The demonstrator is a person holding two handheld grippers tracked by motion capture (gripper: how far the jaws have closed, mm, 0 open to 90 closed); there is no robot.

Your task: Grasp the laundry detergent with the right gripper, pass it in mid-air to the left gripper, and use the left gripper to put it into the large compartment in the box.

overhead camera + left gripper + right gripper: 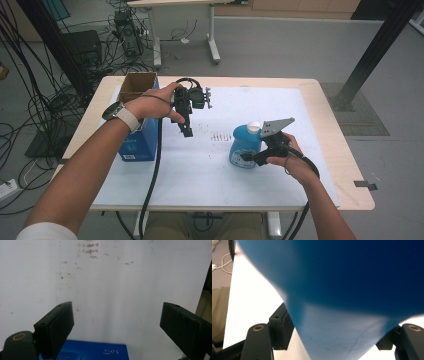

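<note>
Table (330, 165): white sheet laid over a wooden top.
Blue box (141, 141): stands at the left edge, top flaps open.
Blue bottle (245, 145): upright right of centre, white cap on.
Right gripper (248, 158): jaws clamped on the bottle's lower body.
Left gripper (187, 131): jaws apart, nothing between, hovering beside the box.
Progress: bottle gripped, not lifted; moving it remains.

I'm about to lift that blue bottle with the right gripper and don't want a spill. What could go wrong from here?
1. The blue bottle is rounded where the right gripper takes it, low on its body, so it might slip or tip.
2. The left gripper hangs open, away from it, giving no support.
3. The open cardboard box stands near the table edge; a swing could knock it.
</note>
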